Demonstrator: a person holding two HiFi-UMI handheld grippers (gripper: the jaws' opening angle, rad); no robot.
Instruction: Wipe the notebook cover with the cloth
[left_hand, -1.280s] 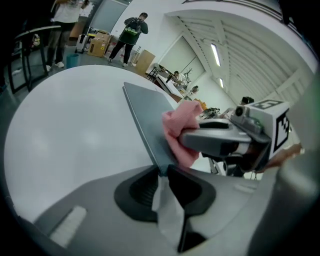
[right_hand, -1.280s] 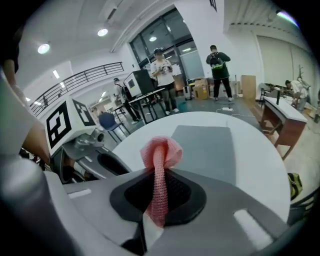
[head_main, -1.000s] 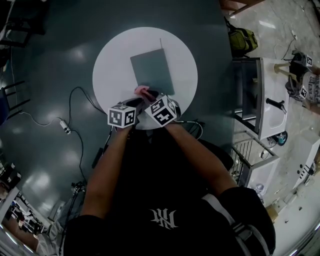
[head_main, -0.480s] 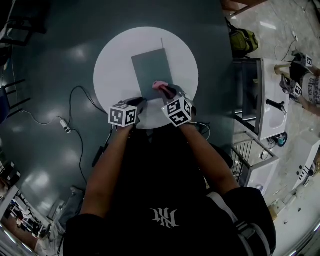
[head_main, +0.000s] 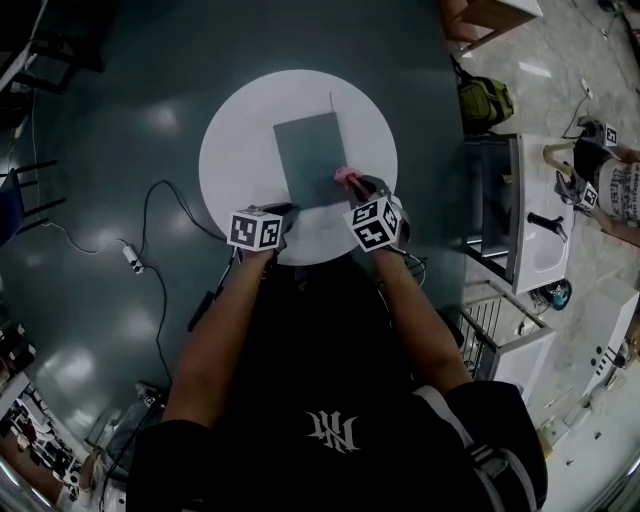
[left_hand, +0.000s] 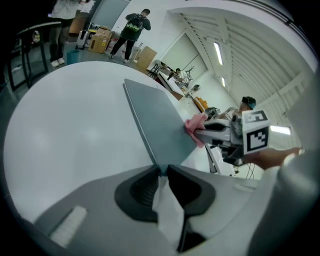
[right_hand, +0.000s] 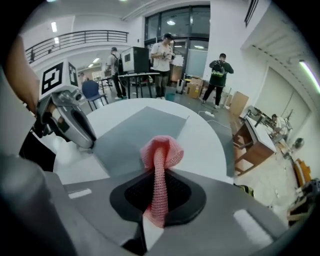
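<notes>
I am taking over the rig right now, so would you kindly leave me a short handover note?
Left gripper: shut on the near left corner of the notebook, steadying it on the round white table.
Right gripper: shut on the pink cloth, now at the cover's right edge, near end.
Done: over the last second, one sweep left to right across the cover's near end.
Left: the far part of the cover was not wiped in that time; probably work there next.

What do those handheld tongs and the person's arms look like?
The left tongs and right tongs each have a silver-grey shell with dark inner pads and carry a white cube printed with black square markers. The person wears a black short-sleeved shirt with a white emblem; forearms are bare.
</notes>
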